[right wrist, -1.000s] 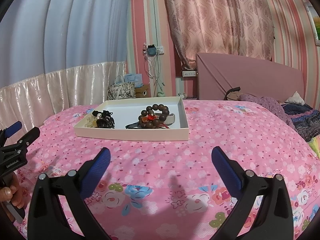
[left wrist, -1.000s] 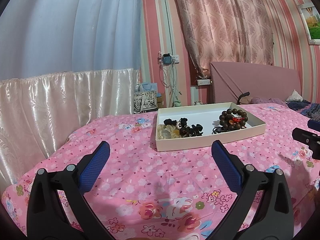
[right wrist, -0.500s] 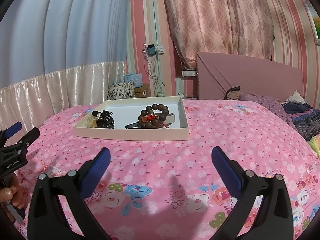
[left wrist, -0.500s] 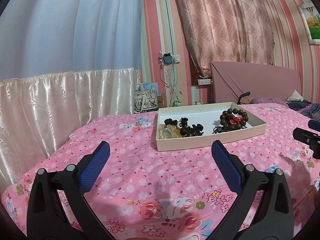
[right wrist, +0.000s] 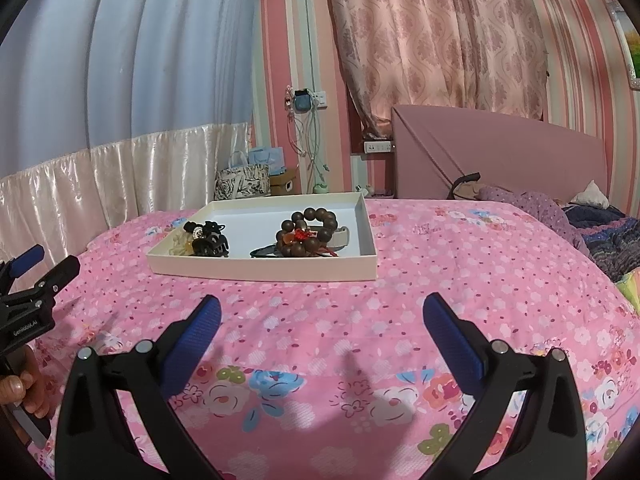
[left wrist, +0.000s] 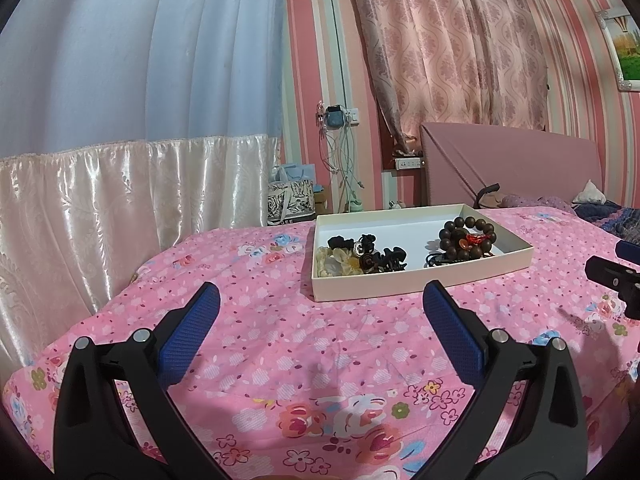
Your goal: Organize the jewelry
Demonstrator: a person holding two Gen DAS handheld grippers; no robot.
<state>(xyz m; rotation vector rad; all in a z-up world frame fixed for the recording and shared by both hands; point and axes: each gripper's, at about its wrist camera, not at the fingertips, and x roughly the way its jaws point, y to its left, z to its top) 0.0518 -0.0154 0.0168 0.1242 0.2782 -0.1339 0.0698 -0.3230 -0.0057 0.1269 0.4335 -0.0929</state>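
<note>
Both tongs, left [left wrist: 320,304] and right [right wrist: 320,312], gape wide above the bed [left wrist: 280,320], gripping nothing. The jewelry tray [right wrist: 264,270] lies ahead. Only the right view reveals a pale band [right wrist: 340,237] behind the bead bracelet [right wrist: 306,232].

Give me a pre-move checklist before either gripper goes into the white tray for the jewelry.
1. Left gripper open, holding nothing: ok.
2. Right gripper open, holding nothing: ok.
3. White tray flat on the pink bedspread, nothing between it and the grippers: ok.
4. Brown bead bracelet in full view: ok.
5. Black hair clips separate from the pieces around them: cannot tell, they lie clustered.
</note>
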